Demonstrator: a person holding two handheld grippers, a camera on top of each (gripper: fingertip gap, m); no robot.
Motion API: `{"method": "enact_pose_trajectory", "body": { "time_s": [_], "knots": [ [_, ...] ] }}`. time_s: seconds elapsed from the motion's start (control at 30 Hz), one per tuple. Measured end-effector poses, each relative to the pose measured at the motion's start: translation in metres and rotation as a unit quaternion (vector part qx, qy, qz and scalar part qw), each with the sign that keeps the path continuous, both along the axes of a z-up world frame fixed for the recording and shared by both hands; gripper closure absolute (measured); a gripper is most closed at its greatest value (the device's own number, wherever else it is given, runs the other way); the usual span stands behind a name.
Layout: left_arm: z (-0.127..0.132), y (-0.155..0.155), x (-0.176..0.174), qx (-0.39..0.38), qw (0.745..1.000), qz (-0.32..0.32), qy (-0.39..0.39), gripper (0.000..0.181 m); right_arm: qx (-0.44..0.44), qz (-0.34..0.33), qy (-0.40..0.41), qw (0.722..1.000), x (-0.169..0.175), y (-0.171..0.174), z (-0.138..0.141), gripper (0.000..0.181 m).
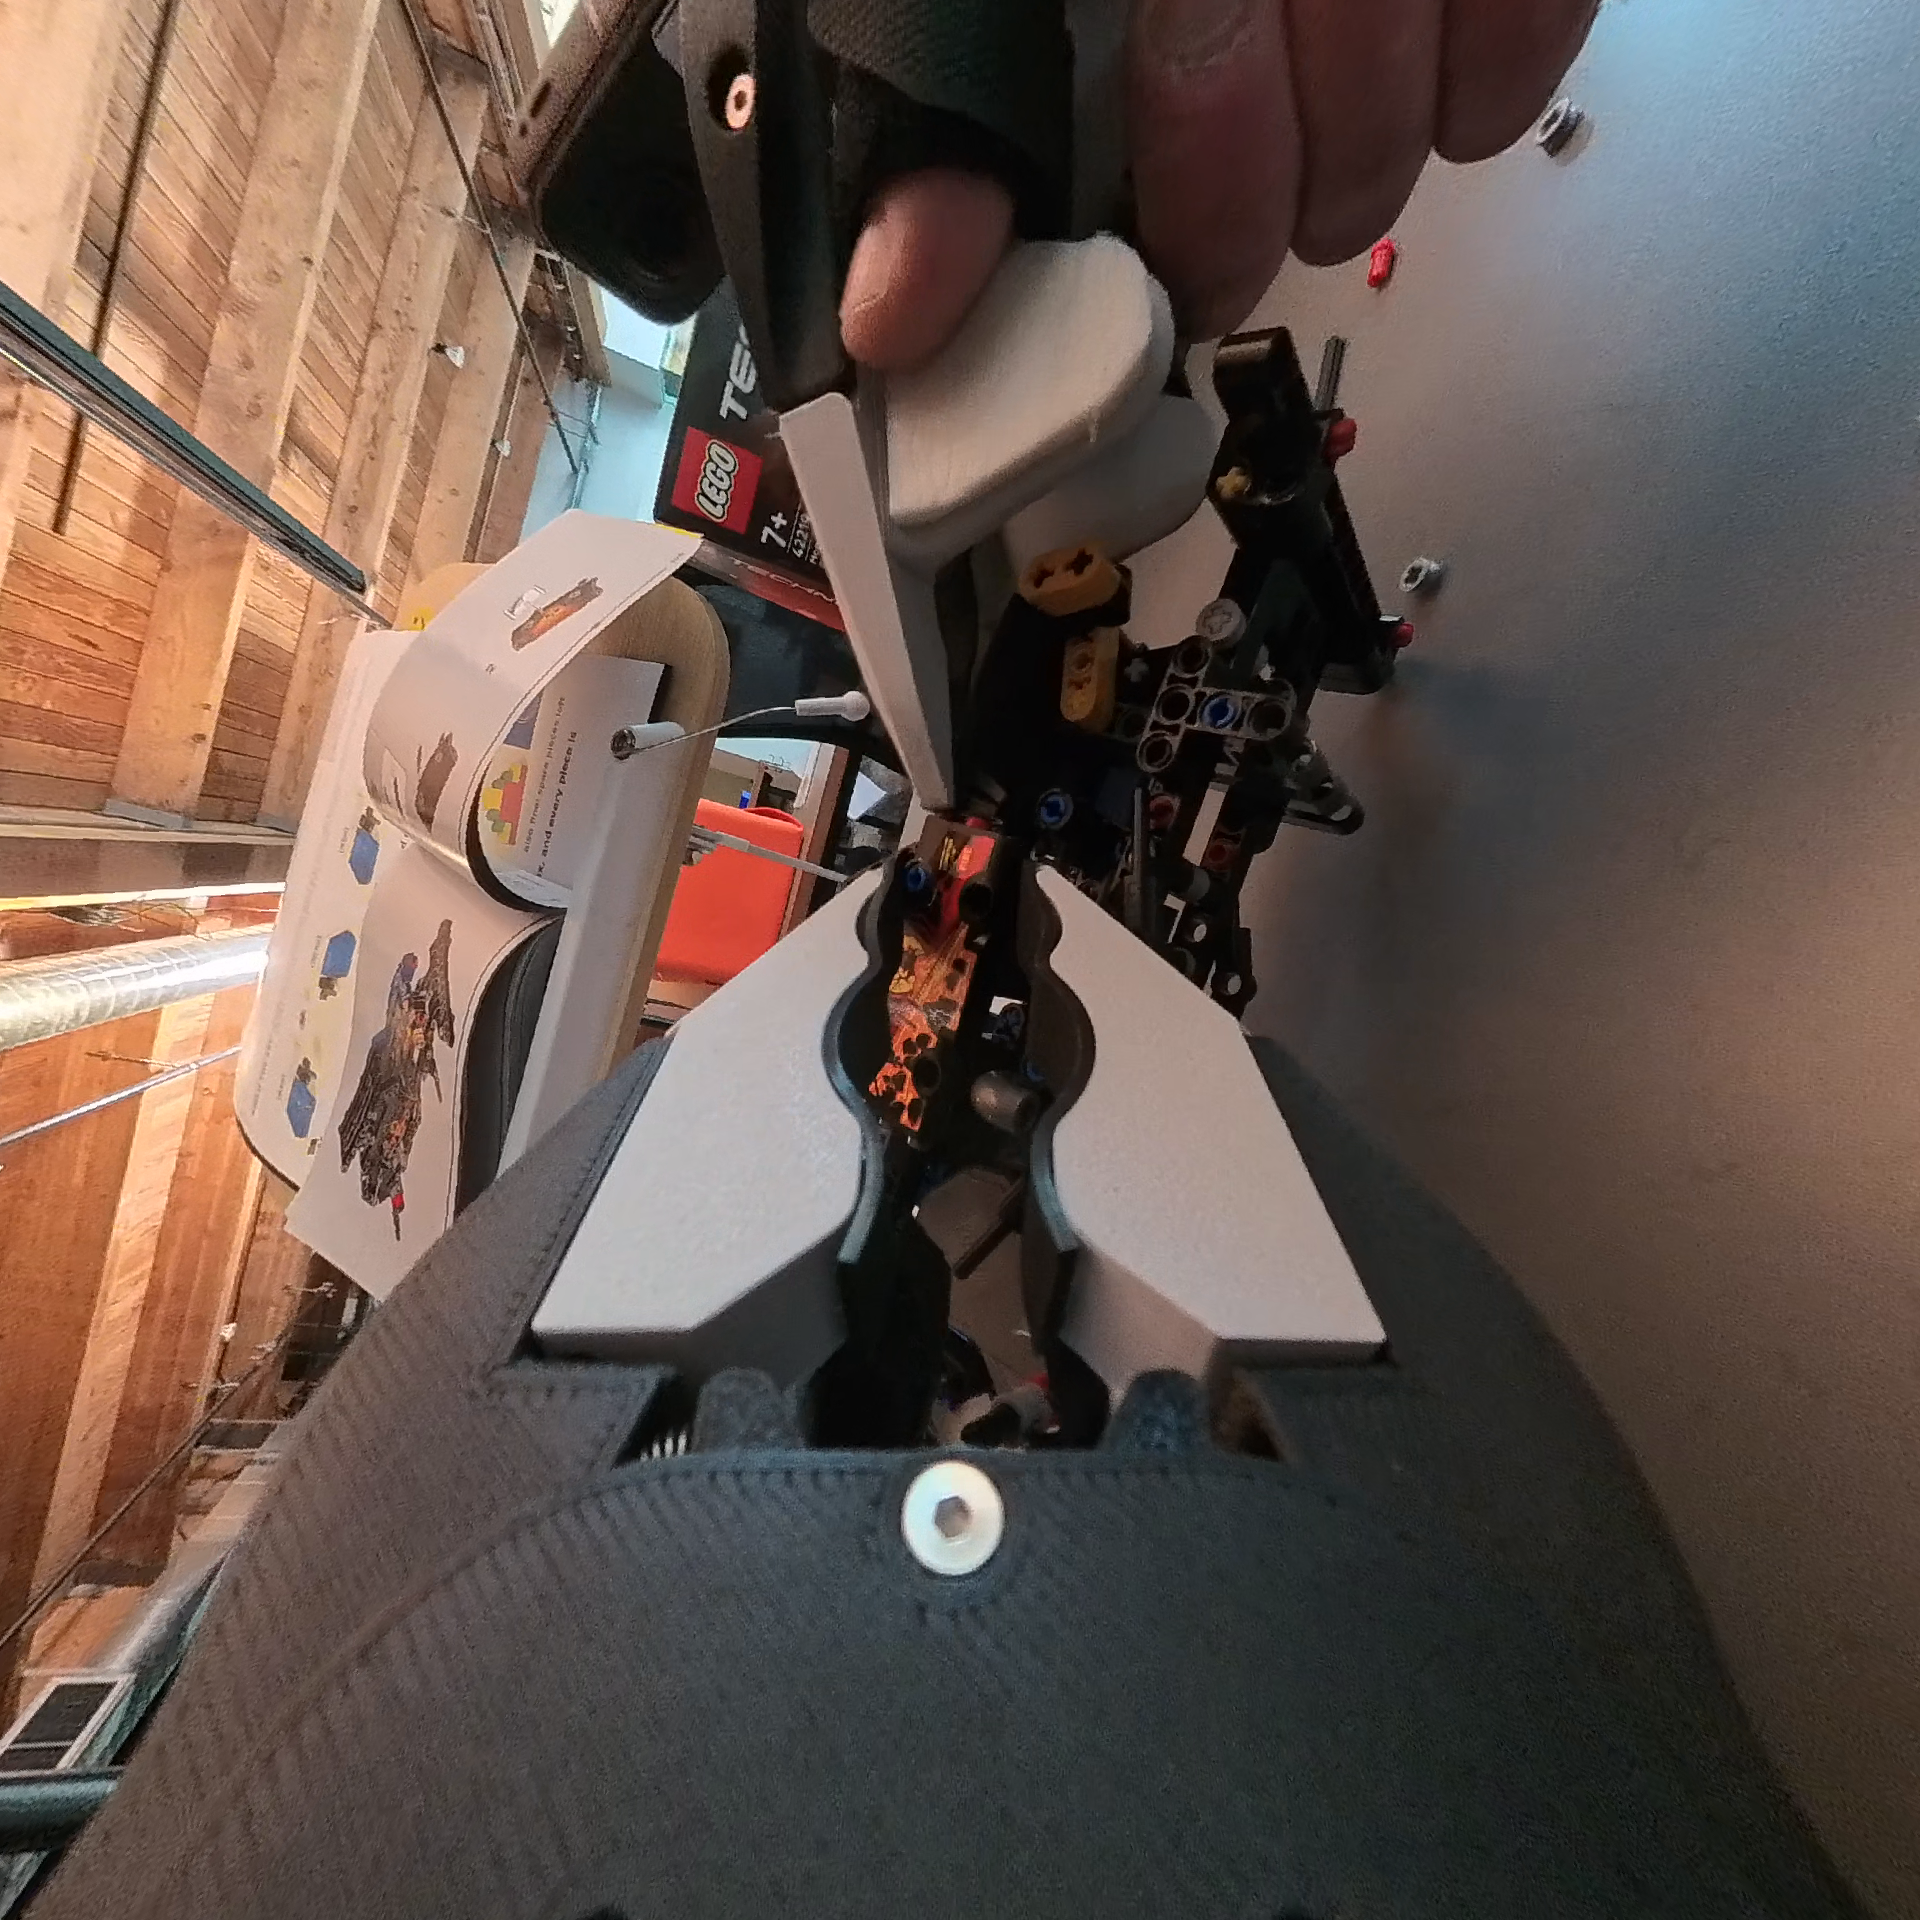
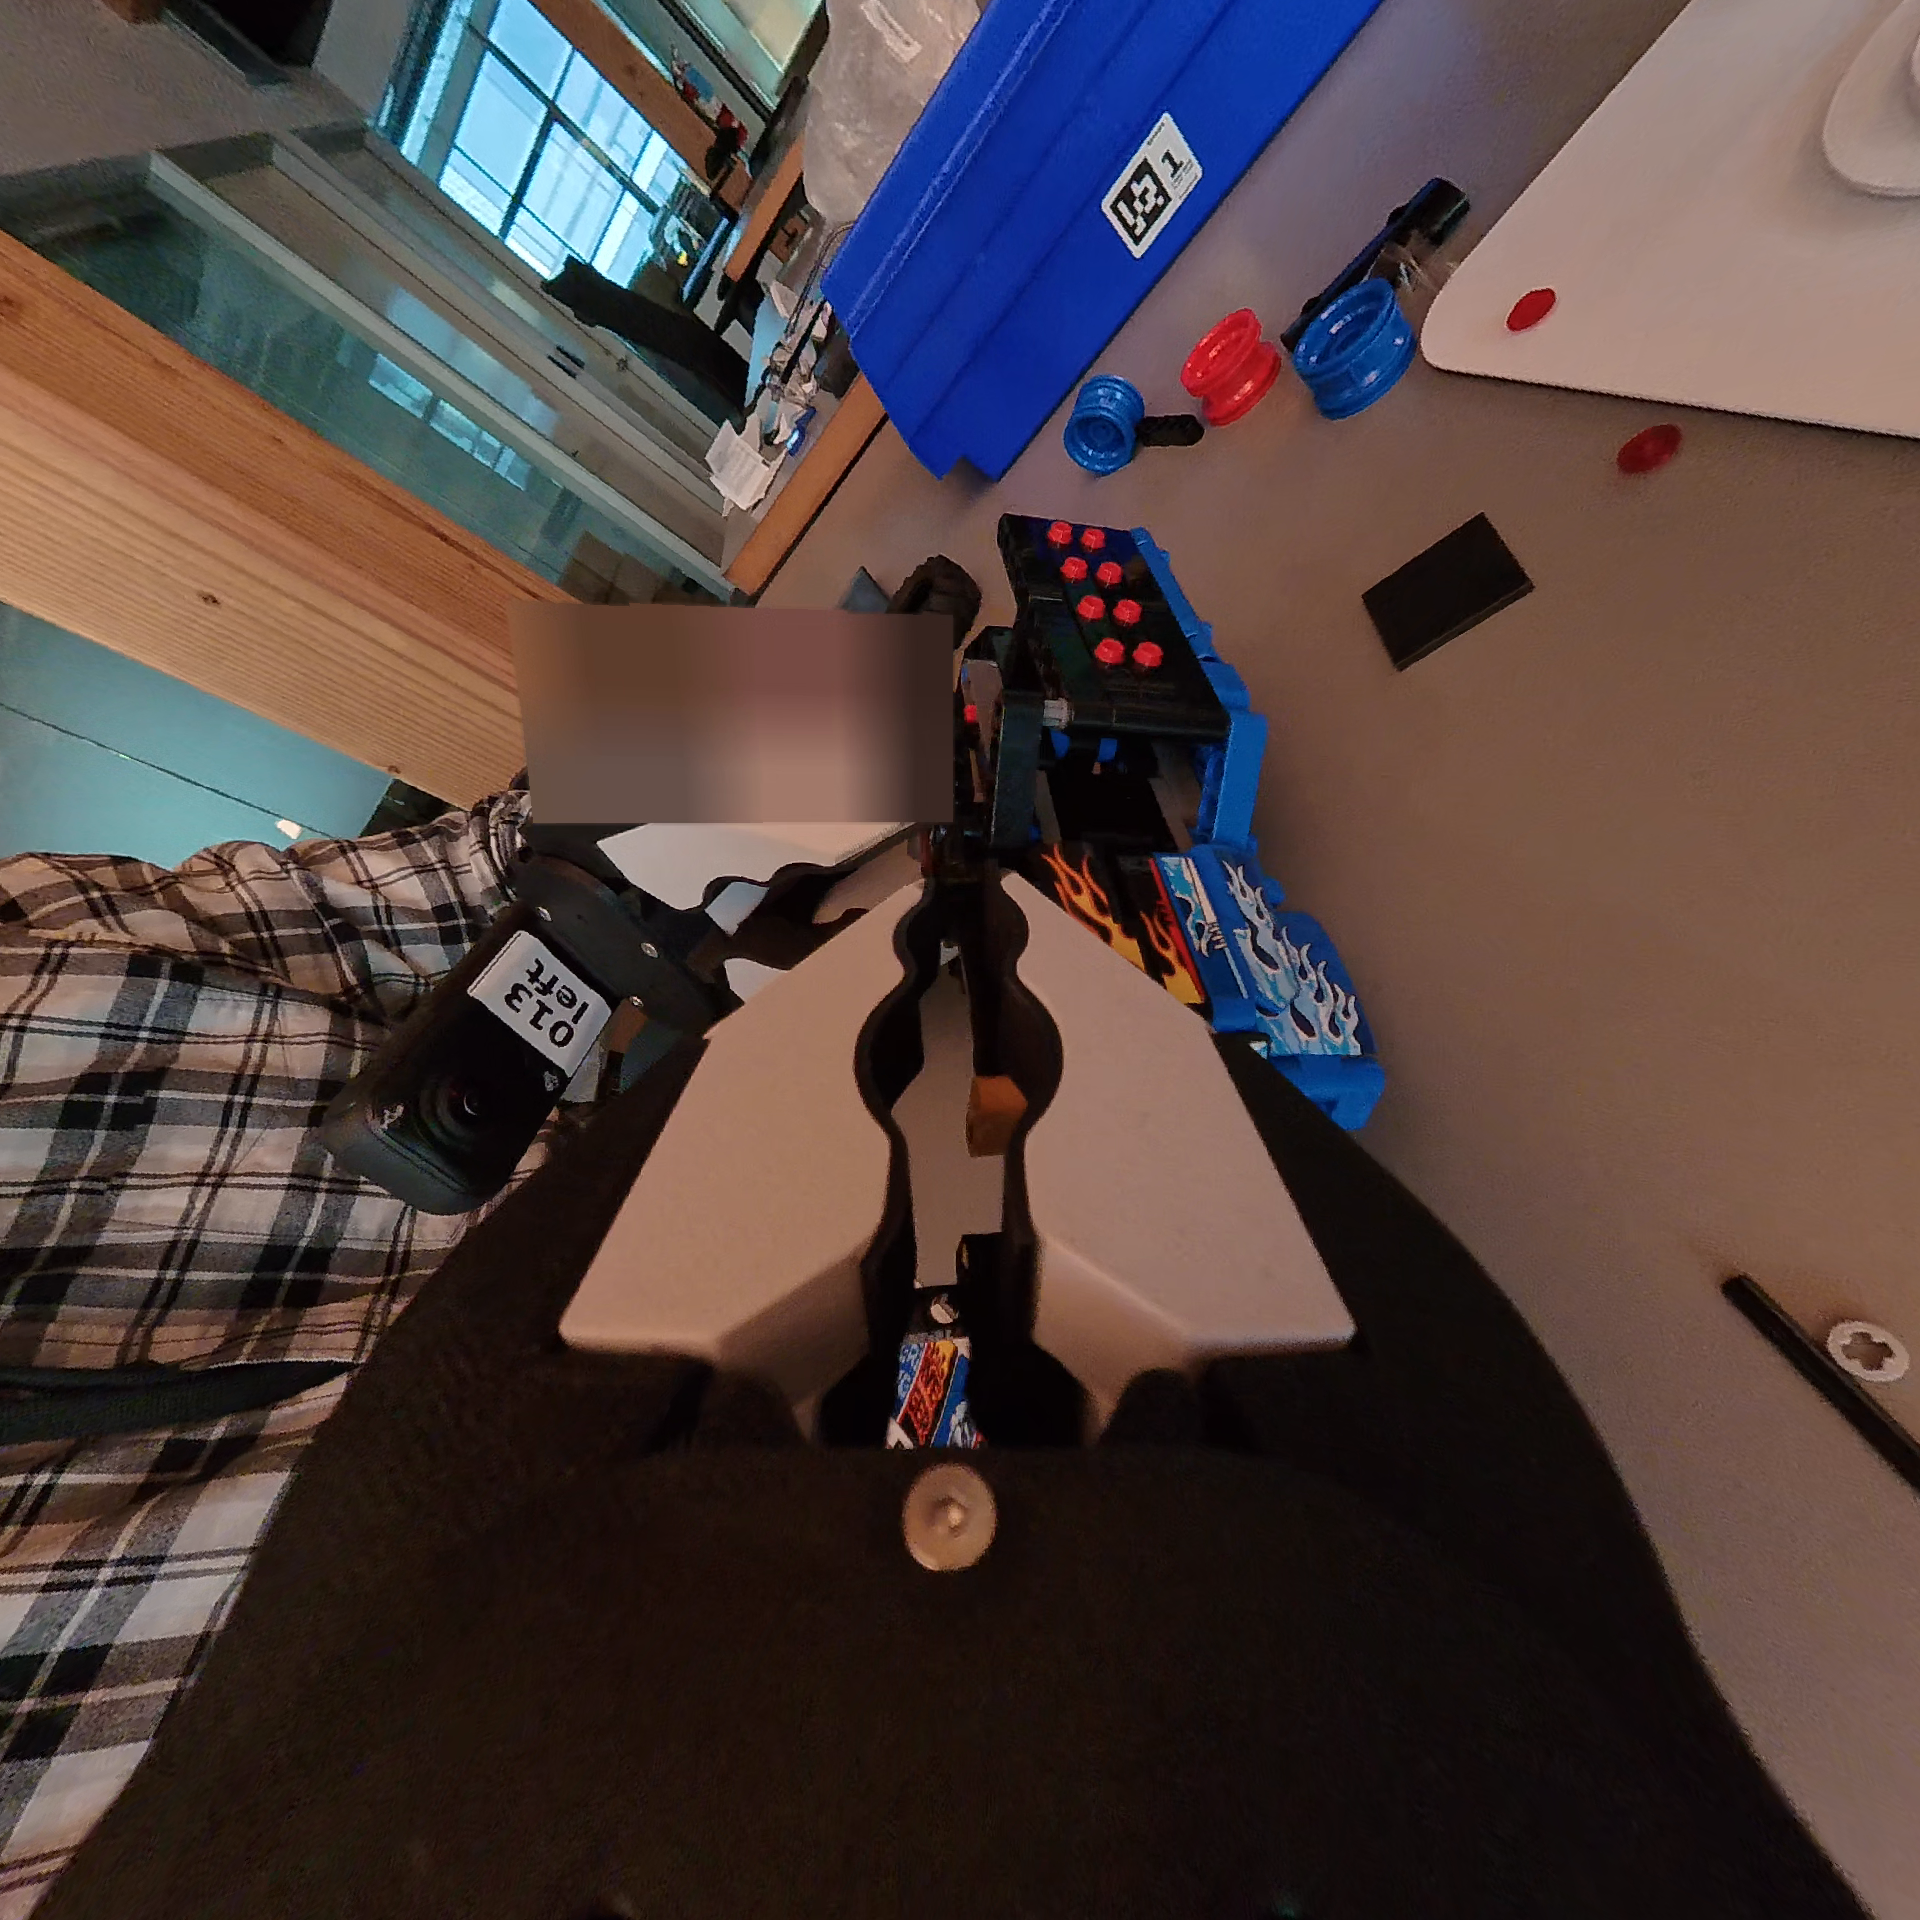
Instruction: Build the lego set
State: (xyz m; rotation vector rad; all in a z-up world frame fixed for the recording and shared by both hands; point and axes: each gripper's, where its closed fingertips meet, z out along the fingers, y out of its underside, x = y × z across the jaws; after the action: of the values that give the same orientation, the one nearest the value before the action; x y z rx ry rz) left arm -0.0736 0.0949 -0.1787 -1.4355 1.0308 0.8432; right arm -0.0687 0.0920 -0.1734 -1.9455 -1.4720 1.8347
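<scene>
The lego model (image 1: pixel 940 997) is clamped by the left tool (image 1: pixel 956 883); the right tool (image 2: pixel 961 904) is seemingly closed on the same model (image 2: pixel 1132 665) above the worktop (image 2: pixel 1558 935).

Wood-plank wall (image 1: pixel 208 416), grey table (image 2: pixel 1558 935), big windows (image 2: pixel 561 166).

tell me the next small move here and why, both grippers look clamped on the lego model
Probably keep the left gripper steady and press in gently with the right gripper. Both are shut on the lego model, held between them above the table, and the right one's tip meets the flame-printed panel the left holds, so a seating push seems next.
</scene>
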Motion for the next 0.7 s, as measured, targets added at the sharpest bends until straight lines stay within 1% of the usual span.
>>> {"method": "enact_pose_trajectory", "body": {
  "time_s": [0.2,0.3,0.4,0.57,0.7],
  "knots": [
    [-0.001,-0.001,0.004,0.003,1.0,-0.004,0.007,0.161,-0.001,0.018,-0.006,1.0,0.004,-0.001,0.0,0.174],
    [-0.001,-0.001,0.005,0.003,1.0,-0.005,0.008,0.161,0.024,0.036,-0.012,0.999,0.006,-0.001,-0.001,0.175],
    [-0.001,-0.002,0.006,0.003,1.0,-0.008,0.009,0.16,0.058,0.059,-0.018,0.996,0.008,-0.004,0.0,0.17],
    [-0.001,-0.003,0.009,0.004,1.0,-0.014,0.013,0.161,0.106,0.089,-0.03,0.99,0.013,-0.002,-0.001,0.176],
    [-0.001,-0.003,0.01,0.005,1.0,-0.014,0.016,0.161,0.13,0.103,-0.042,0.985,0.013,-0.002,-0.002,0.176]
  ]
}}
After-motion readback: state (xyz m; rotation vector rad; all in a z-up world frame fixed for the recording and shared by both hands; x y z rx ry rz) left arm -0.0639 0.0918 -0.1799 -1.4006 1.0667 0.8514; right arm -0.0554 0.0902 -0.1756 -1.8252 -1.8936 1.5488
